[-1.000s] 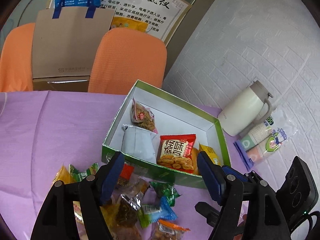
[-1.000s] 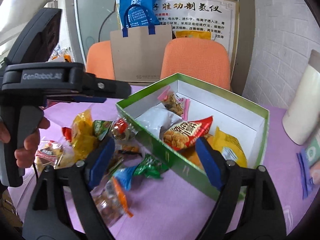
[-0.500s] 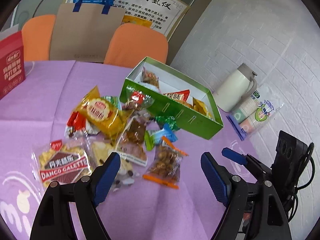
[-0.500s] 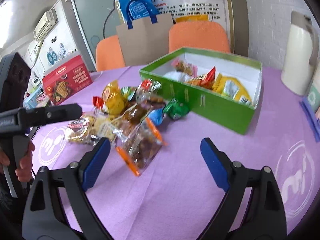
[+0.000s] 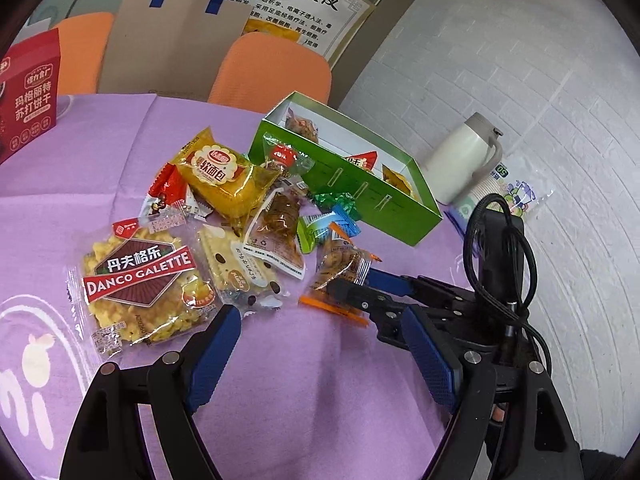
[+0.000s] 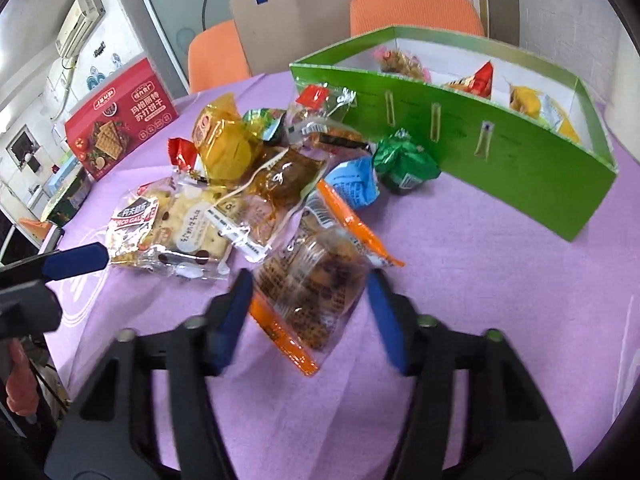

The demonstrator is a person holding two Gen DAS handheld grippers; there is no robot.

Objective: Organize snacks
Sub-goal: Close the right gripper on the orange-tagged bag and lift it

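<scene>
Orange-edged snack packet [image 6: 316, 280] straddled by right gripper [image 6: 308, 312].
Its jaws have just been closing, not yet pressed; left gripper [image 5: 320, 356] is held open.

a round table [image 5: 100, 168] under a purple cloth fills the foreground, with two orange chairs [image 5: 276, 68] pushed in on its far side and a brown paper bag [image 5: 168, 40] with blue handles standing between them. behind the chairs a poster [image 5: 296, 4] with chinese writing leans beside a white wall [image 5: 500, 64] patterned like brick. off to the left are a glass panel [image 6: 188, 4] and an air conditioner [image 6: 80, 20] mounted high on a pale wall, in even indoor light.
</scene>
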